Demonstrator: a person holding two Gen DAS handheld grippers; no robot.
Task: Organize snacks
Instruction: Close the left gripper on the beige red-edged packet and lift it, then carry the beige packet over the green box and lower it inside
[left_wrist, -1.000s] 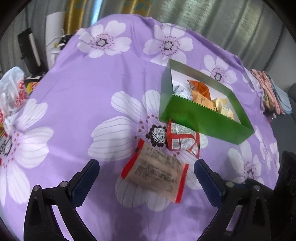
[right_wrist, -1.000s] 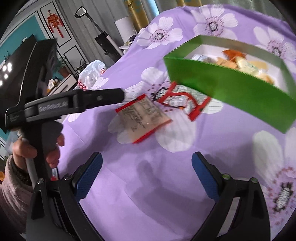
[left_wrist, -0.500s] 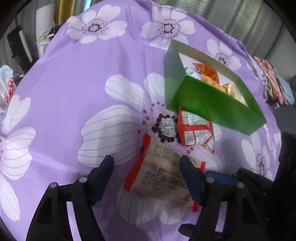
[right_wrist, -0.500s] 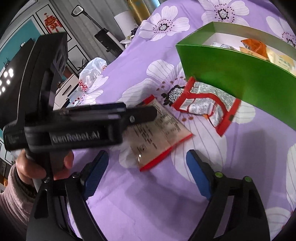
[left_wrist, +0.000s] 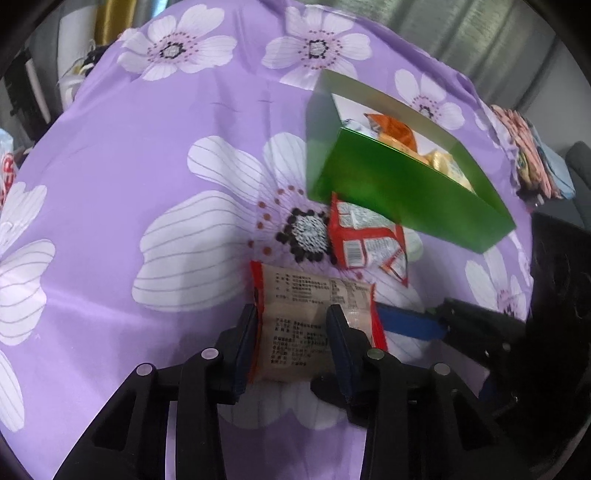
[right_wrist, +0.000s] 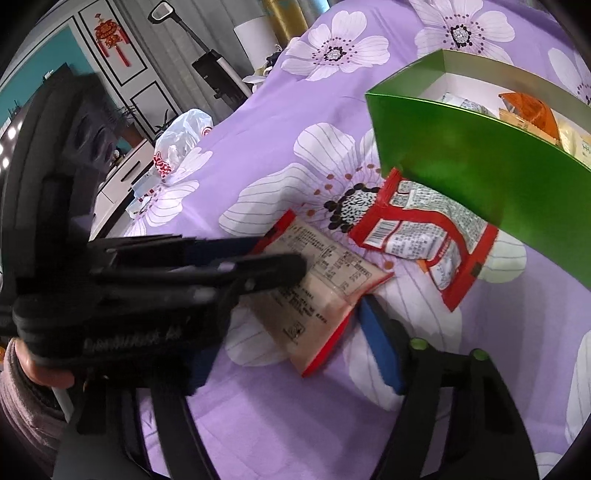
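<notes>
A tan snack packet with red ends lies on the purple flowered cloth. My left gripper is shut on the tan snack packet, its fingers pressing both long sides; the right wrist view shows the packet too. A red and white snack packet lies just beyond it, against a green box that holds several snacks. My right gripper is open, its right finger beside the tan packet's end; its left finger is hidden behind the left gripper.
The green box stands to the right in the right wrist view. A white plastic bag lies at the cloth's far left edge. A stack of folded cloths sits at the far right. Furniture stands beyond the bed.
My left gripper moved forward and closed on the tan packet. My right gripper moved in close beside the packet's right end.
</notes>
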